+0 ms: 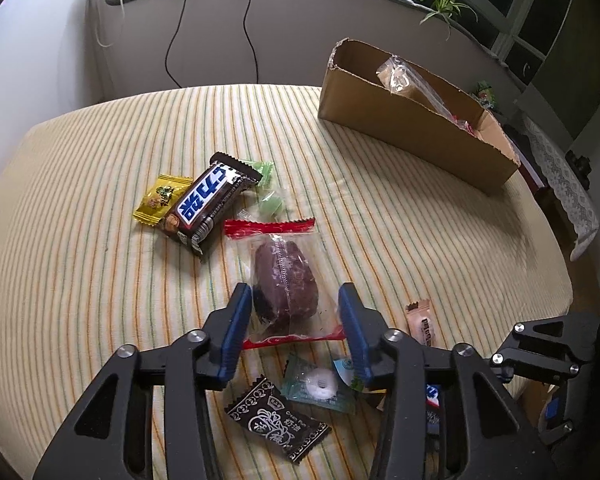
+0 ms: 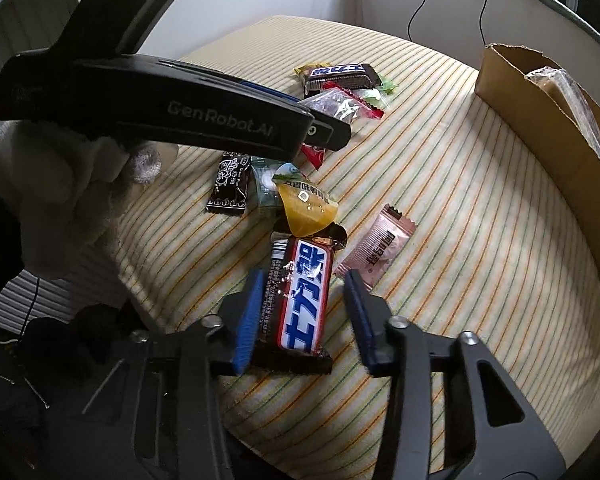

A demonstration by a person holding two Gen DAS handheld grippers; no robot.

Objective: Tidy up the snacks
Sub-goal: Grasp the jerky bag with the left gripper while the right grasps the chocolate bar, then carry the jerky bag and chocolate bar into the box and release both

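My left gripper (image 1: 294,292) points down over a clear red-edged pouch (image 1: 286,280) holding a dark brown snack. Its blue pads stand at the pouch's two sides, and the wrapper lies flat and unsqueezed on the striped cloth. In the right wrist view my right gripper (image 2: 305,278) straddles a brown chocolate bar (image 2: 304,300) with blue lettering. The left pad is against the bar, while a gap shows at the right pad. A second such bar (image 1: 208,204) lies further back. The open cardboard box (image 1: 400,128) stands at the far right with bagged snacks inside.
Loose sweets lie around: a yellow candy (image 1: 162,198), a green one (image 1: 268,196), a pink one (image 2: 376,248), a black wrapper (image 1: 278,420), a teal mint (image 1: 320,388) and an orange jelly cup (image 2: 306,208). A fuzzy white sleeve (image 2: 60,176) holds the left gripper. The table edge runs close on the right.
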